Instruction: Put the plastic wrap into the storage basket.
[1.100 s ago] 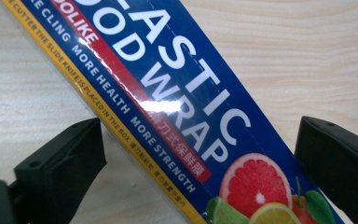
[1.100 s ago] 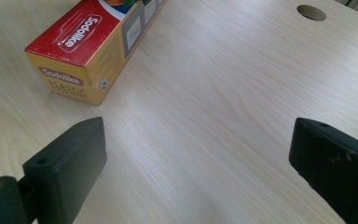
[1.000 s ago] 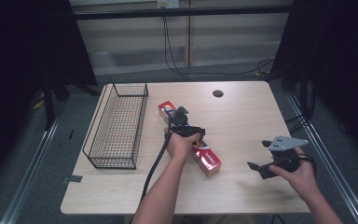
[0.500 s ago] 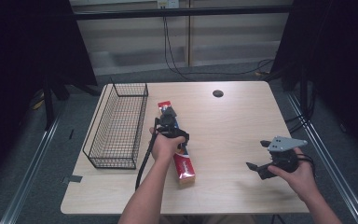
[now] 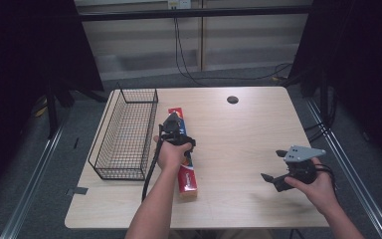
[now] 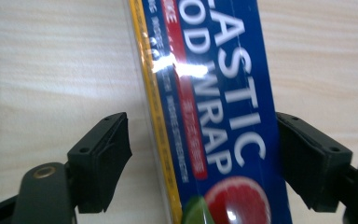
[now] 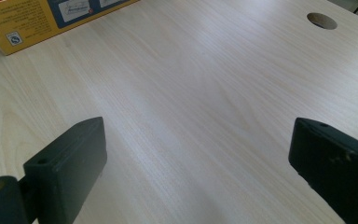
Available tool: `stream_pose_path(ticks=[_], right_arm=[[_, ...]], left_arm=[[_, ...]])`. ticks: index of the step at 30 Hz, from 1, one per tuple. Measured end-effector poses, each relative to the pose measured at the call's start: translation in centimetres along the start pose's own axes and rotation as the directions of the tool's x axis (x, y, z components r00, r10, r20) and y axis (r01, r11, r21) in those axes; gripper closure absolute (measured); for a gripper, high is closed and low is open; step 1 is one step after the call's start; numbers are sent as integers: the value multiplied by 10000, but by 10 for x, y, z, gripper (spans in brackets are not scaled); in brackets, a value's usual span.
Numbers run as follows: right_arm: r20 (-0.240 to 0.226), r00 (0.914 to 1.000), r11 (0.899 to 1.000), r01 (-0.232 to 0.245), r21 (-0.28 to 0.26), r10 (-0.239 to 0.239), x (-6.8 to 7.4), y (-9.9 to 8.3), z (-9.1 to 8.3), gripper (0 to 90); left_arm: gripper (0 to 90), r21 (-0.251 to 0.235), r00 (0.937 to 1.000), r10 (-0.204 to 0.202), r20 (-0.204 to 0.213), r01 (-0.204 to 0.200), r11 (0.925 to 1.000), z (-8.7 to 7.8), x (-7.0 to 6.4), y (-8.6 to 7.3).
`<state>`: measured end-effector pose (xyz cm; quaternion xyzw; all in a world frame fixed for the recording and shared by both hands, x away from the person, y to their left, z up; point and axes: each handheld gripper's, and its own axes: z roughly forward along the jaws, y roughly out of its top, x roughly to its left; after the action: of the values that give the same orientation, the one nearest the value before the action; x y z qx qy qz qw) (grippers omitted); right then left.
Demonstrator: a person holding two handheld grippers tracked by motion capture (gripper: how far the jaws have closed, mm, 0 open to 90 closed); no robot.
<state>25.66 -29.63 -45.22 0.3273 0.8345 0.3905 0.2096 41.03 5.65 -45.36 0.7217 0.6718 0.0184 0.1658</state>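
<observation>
On table (image 5: 238,134), long blue-red wrap box (image 5: 187,175)

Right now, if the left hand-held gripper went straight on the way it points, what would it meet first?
The left hand-held gripper would meet the plastic wrap box first: it already lies between the open jaws, apparently against one of them.

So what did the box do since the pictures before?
The long red-and-blue plastic wrap box swung around under the left claw: it lay slanting toward the right, now it runs straight alongside the black wire basket. The claw's jaws straddle it with a gap on one side. The basket and the open right claw stayed put.
</observation>
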Motion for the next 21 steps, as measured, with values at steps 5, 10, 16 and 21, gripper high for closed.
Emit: stream_pose_path(ticks=[5, 10, 16, 21], right_arm=[[-4, 10000, 9999, 97, -69, -98, 0, 0, 0, 39], [34, 10000, 9999, 38, -135, -38, -1, 0, -2, 39], [11, 10000, 9998, 24, -192, -24, -1, 0, -3, 39], [46, 10000, 9996, -7, -291, 9, -1, 1, -4, 39]], left_arm=[[247, 92, 10000, -90, 4, 90, 9999, 4, -1, 4], [353, 229, 9991, 227, -367, -219, 9995, 0, -7, 7], [417, 721, 9911, 1098, -752, -1044, 9919, -11, -6, 5], [431, 775, 9893, 1318, -624, -1269, 9889, -29, 0, 7]])
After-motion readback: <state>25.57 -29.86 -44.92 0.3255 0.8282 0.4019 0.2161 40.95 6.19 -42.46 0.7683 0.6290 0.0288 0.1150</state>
